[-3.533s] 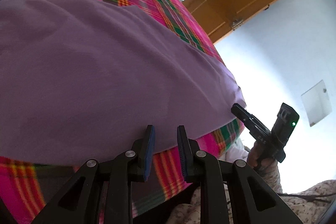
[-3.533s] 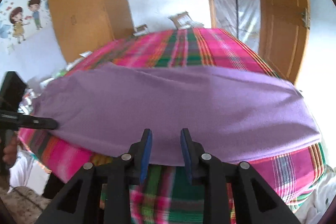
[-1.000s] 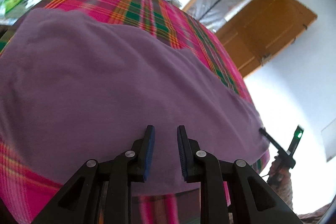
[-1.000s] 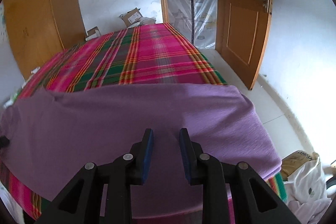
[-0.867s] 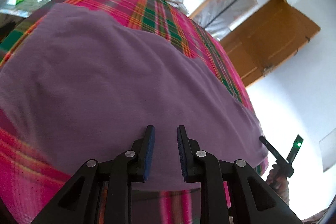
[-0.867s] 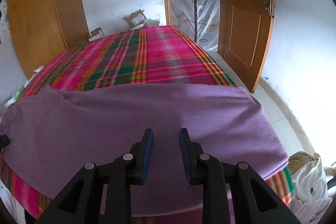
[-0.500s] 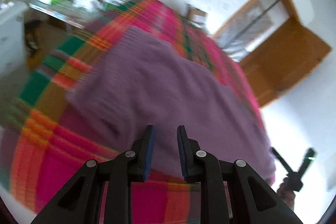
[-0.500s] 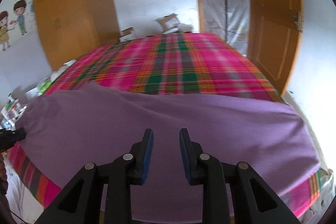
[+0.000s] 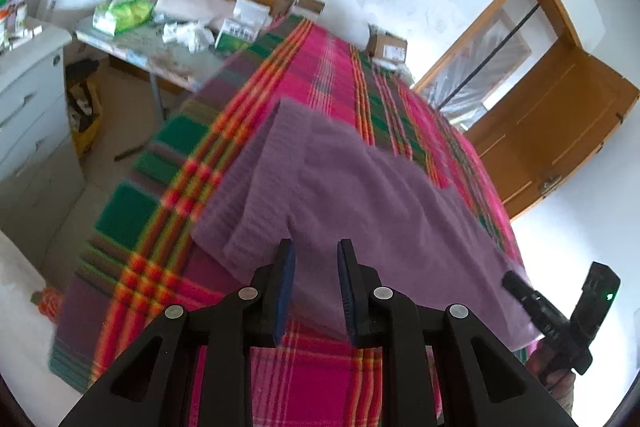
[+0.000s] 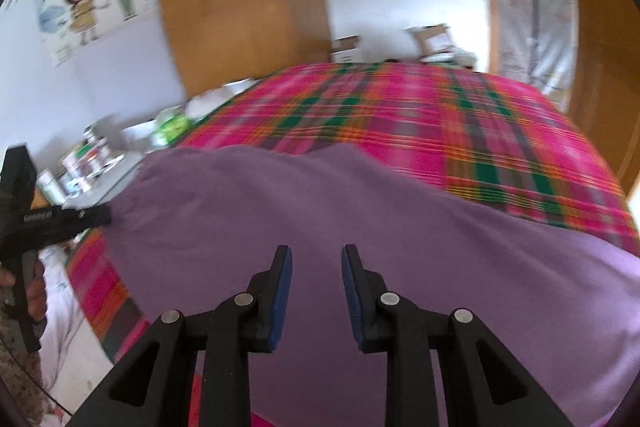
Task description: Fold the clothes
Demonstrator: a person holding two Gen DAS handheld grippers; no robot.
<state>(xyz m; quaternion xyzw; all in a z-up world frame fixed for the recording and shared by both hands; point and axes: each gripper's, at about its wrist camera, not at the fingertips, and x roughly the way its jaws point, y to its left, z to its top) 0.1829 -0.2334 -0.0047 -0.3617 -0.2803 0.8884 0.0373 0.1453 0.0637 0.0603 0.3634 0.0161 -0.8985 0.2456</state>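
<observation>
Left wrist view: purple knit garment [image 9: 360, 199] lies flat across the near end of the pink-green plaid bed [image 9: 320, 75], long axis left-right, sleeve end just ahead-left of the left tool [image 9: 316, 287]. Both tools narrowly parted, empty; right tool [image 10: 316, 291] hovers over mid-cloth. Left looks nearer an edge to pick for the next fold.
</observation>
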